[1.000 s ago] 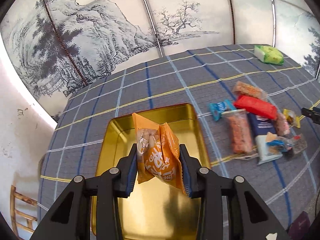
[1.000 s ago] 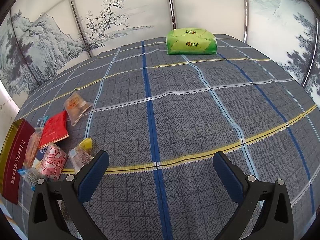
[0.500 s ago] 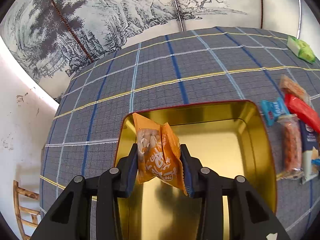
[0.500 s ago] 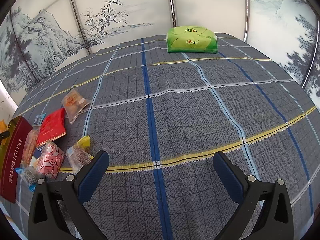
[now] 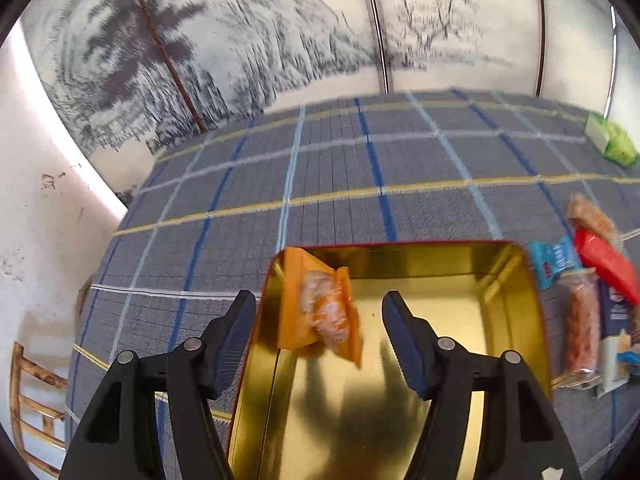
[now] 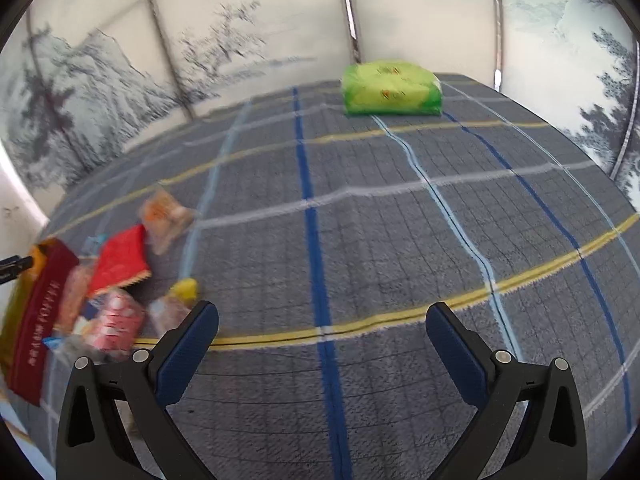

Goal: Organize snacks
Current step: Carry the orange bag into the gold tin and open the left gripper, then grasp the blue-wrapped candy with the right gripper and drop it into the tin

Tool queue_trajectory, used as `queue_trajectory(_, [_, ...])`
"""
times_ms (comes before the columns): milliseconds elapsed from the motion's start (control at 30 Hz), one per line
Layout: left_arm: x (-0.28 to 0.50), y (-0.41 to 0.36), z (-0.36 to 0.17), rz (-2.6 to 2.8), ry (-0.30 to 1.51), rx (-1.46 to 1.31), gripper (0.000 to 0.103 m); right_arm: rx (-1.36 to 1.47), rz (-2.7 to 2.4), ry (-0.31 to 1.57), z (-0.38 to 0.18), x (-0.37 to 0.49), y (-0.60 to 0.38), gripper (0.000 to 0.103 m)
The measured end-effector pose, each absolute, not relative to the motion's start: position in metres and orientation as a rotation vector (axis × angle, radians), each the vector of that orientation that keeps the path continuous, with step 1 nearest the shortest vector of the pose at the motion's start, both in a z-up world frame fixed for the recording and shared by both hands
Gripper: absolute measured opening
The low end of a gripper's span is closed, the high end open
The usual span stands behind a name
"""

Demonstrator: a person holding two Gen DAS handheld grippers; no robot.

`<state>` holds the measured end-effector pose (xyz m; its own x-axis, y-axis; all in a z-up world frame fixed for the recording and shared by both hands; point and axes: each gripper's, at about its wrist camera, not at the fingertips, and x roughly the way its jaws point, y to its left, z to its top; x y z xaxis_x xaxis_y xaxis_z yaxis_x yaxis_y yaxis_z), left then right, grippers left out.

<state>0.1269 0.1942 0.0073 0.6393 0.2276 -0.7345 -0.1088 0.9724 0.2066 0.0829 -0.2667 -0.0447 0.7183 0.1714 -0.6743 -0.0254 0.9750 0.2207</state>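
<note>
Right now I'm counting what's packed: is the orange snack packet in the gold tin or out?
In: the orange snack packet sits blurred above the gold tin floor, clear of both opening fingers.

A table under a grey plaid cloth (image 6: 400,240) crossed by blue, pale blue, white and yellow lines carries everything. At its near left stands an open tin (image 5: 500,320), gold inside and dark red outside with pale lettering on its long wall. Just right of the tin lies a loose cluster of snack packets — a red one (image 6: 120,258), a small blue one (image 5: 554,258), a clear one with orange-red pieces (image 5: 582,328), a red-and-white patterned one (image 6: 118,320), a small yellow one (image 6: 185,289), and farther back a clear packet of orange bits (image 6: 164,216). Several overlap. Well apart, at the far right, sits a green pack (image 6: 392,88), alone on the cloth.
</note>
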Motion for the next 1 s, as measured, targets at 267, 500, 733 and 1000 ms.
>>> queue_trajectory(267, [0.017,0.197,0.052,0.222,0.550,0.016,0.089,-0.037,0.572,0.669,0.001,0.031,-0.180,0.085])
queue_trajectory(500, [-0.037,0.218,0.042,0.300,0.538,-0.078,0.091,-0.197,0.721,0.736,-0.007,0.033,-0.115,0.057])
queue_trajectory(733, [-0.051,0.238,0.018,0.352,0.597,-0.107,0.091,-0.271,0.730,0.819,-0.020,0.052,-0.094,0.045])
queue_trajectory(1000, [-0.051,0.254,-0.005,0.414,0.596,-0.118,0.091,-0.247,0.687,0.867,-0.013,0.063,-0.091,0.022])
